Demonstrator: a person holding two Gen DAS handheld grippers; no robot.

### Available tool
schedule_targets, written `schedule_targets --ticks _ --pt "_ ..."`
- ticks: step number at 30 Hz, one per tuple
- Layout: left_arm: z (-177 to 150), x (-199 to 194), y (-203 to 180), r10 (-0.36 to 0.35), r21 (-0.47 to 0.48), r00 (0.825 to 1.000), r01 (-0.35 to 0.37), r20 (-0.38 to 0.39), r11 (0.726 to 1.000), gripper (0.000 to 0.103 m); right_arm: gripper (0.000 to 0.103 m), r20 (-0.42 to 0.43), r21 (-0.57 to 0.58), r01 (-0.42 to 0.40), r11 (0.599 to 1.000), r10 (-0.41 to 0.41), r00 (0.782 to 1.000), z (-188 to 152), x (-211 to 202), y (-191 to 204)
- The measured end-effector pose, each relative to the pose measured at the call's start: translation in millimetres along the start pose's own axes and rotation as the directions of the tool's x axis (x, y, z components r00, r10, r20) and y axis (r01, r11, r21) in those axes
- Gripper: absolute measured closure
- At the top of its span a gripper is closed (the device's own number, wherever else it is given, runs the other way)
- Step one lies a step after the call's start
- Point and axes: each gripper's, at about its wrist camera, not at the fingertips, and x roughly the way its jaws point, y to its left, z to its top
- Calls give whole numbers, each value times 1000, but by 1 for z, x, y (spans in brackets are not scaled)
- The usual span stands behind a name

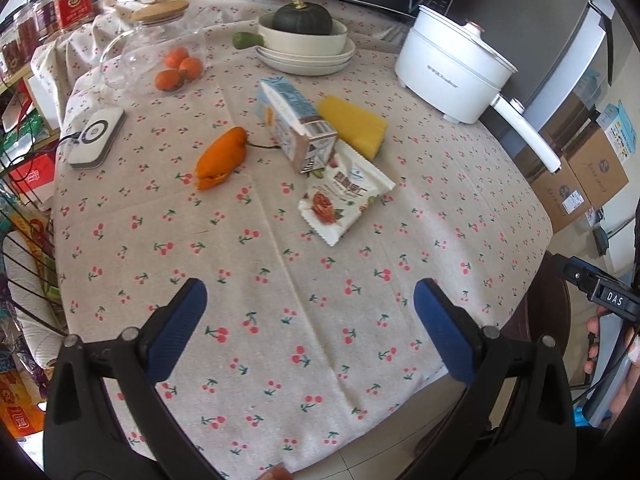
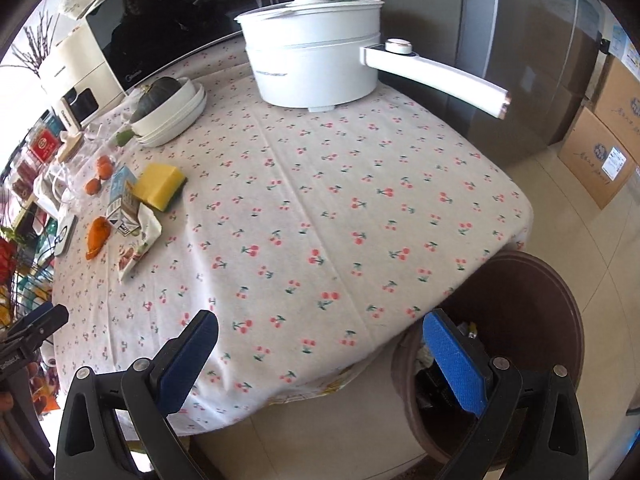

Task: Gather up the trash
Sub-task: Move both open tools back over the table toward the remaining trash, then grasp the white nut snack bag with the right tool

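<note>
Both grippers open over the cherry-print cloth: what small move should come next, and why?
Probably advance the open left gripper toward the white printed snack wrapper, the nearest trash. It lies flat beside the tipped blue-and-white carton, nothing is held, and the brown round bin waits by the right gripper.

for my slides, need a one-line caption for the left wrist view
Open left tongs hover over a cherry-print tablecloth, facing a carton, wrapper, peel and sponge.

Left hand-held gripper [image 1: 310, 306], right hand-held gripper [image 2: 320, 338]: black plastic arms, silver screws, ribbed blue finger pads [image 1: 178, 330]; "DAS" label.
</note>
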Motion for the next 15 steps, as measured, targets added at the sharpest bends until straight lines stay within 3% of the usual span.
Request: schedule_targets --ticks 15 --pt "2 0 68 80 -117 997 -80 -5 990 0 0 -38 -95 -92 991 88 995 11 63 123"
